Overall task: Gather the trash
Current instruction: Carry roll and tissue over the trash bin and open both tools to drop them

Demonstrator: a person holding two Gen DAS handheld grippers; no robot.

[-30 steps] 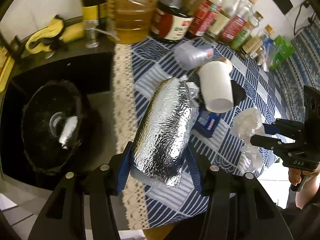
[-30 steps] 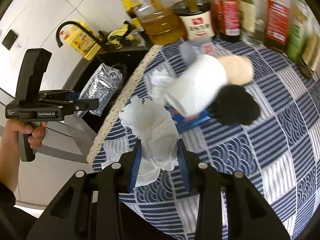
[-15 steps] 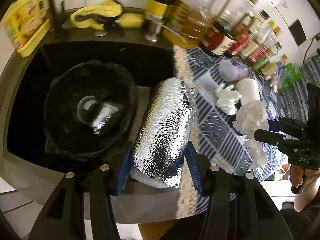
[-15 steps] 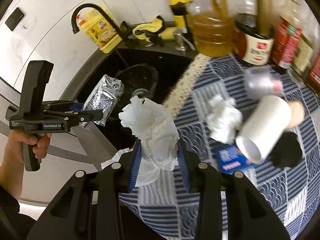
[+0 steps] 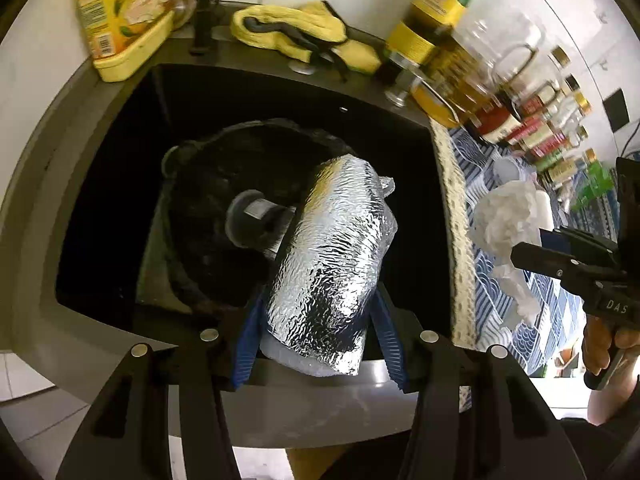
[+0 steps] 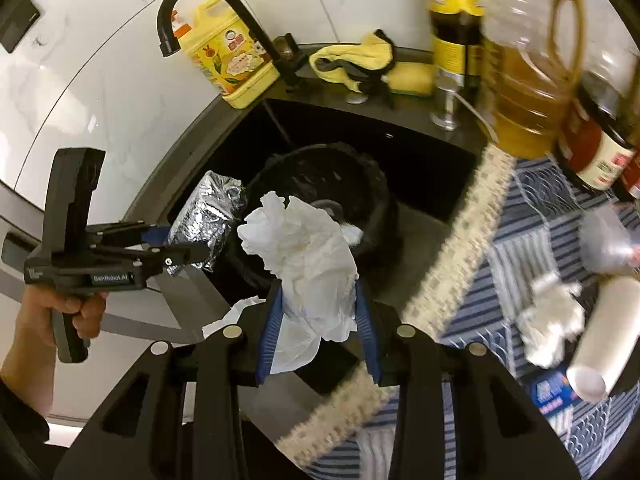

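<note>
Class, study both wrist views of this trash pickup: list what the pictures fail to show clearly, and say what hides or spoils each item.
1. Bin bag contents: left wrist view, dark interior, and the foil pouch covers part of it.
2. Bottle labels: left wrist view, too small and motion-blurred to read.
3. Blue packet: right wrist view, blurred, partly under the white paper cup.
4. Oil jug top: right wrist view, blurred and cut by the frame edge.

The foil packet (image 5: pixel 332 256) is crinkled silver. The crumpled tissue (image 6: pixel 308 256) is white. The bin liner (image 5: pixel 224 184) is black. The tablecloth (image 6: pixel 516 264) has blue-and-white checks with a cream lace edge. The cloth (image 5: pixel 296 32) and detergent jug (image 5: pixel 120 16) are yellow.
</note>
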